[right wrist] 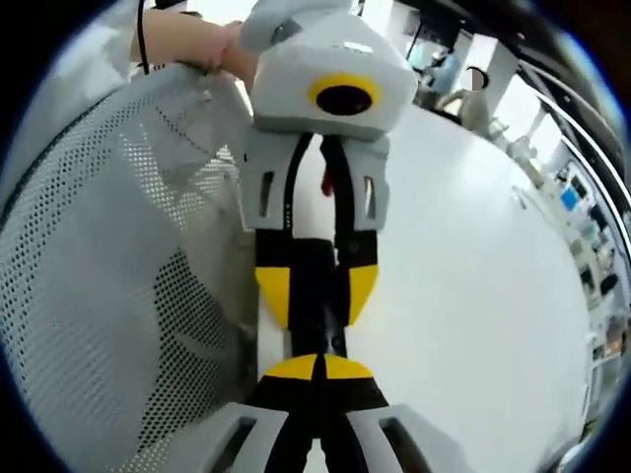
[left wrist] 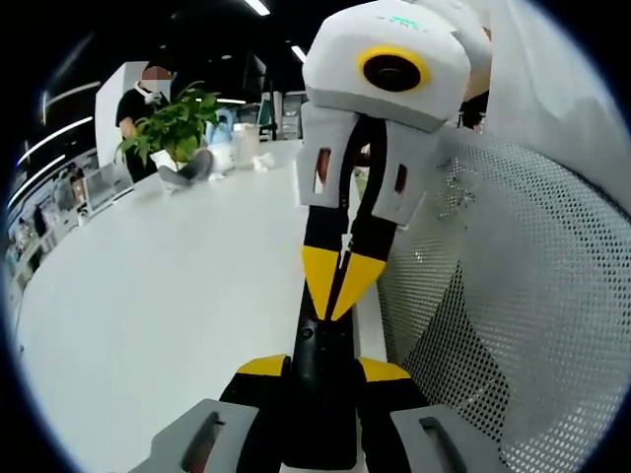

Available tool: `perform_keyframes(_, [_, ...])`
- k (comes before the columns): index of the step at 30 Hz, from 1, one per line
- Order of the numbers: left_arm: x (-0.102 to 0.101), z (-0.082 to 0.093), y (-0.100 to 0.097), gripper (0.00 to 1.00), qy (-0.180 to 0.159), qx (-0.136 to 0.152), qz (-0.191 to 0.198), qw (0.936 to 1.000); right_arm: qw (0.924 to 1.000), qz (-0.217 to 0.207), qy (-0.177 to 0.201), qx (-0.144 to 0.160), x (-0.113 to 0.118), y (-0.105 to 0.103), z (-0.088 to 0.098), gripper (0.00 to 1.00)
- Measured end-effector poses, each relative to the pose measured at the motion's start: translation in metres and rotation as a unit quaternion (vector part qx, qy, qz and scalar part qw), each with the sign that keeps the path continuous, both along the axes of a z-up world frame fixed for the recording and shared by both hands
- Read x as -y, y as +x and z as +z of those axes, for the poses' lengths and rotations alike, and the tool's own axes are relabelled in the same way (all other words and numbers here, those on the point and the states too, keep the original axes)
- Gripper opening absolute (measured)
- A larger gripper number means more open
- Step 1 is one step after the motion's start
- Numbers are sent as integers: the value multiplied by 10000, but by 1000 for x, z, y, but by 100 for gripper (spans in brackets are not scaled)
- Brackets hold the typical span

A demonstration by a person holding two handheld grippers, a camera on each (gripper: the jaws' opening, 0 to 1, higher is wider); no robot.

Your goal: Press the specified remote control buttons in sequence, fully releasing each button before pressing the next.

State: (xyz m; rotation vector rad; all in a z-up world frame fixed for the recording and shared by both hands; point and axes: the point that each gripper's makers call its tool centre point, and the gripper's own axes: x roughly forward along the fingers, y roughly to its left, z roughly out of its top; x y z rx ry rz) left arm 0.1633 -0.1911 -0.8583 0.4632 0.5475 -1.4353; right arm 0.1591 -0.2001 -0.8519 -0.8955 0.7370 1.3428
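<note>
A slim black remote [left wrist: 325, 394] lies lengthwise between the yellow pads of my left gripper [left wrist: 323, 370], which is shut on it above the white table [left wrist: 168, 296]. My right gripper [left wrist: 337, 286] comes in from above with its yellow tips pinched together, resting on the remote's upper face. In the right gripper view, my right gripper [right wrist: 320, 368] is shut with its tips down on the remote [right wrist: 314, 266]. The left gripper [right wrist: 317, 294] faces it and clamps the remote's sides. The buttons are too dark to make out.
A white mesh chair back [left wrist: 523, 296] stands close beside both grippers, also seen as mesh [right wrist: 99, 246]. A potted plant [left wrist: 173, 123] and a standing person [left wrist: 138, 99] are at the table's far end. A hand [right wrist: 197, 44] grips the left gripper's handle.
</note>
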Motion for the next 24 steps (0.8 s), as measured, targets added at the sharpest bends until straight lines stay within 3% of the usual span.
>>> perform_keyframes(6, [0,0,0,26,-3,-5,1,10000,9996,-168,-19,-208,0,2,-1,0])
perform_keyframes(11, [0,0,0,26,-2,-2,-6,10000,9996,-182,74,-195,0,1,-1,0])
perform_keyframes(14, [0,0,0,26,-3,0,-6,10000,9985,-327,143,-420,0,2,0,0])
perform_keyframes(24, [0,1,0,26,-7,-18,-7,10000,9984,-256,36,-495,9,1,0,0])
